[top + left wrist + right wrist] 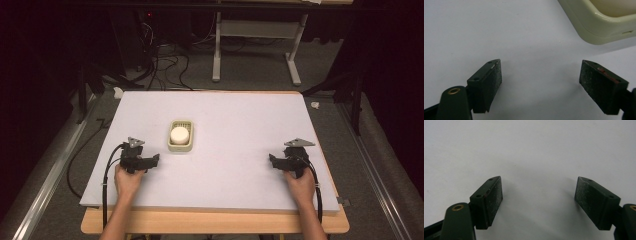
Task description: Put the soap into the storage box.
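Observation:
A cream rectangular dish holding a white round object sits on the white board left of centre. In the left gripper view one corner of that dish fills the upper right. My left gripper rests on the board just below and left of the dish, held by a hand; it is open, with bare board between the jaws. Far to the right, my right gripper also lies on the board in a hand, and it is open over plain white surface.
The white board lies on a wooden table. Cables trail from both grippers over the front edge. Beyond the table, a desk frame and floor cables stand in a dark room.

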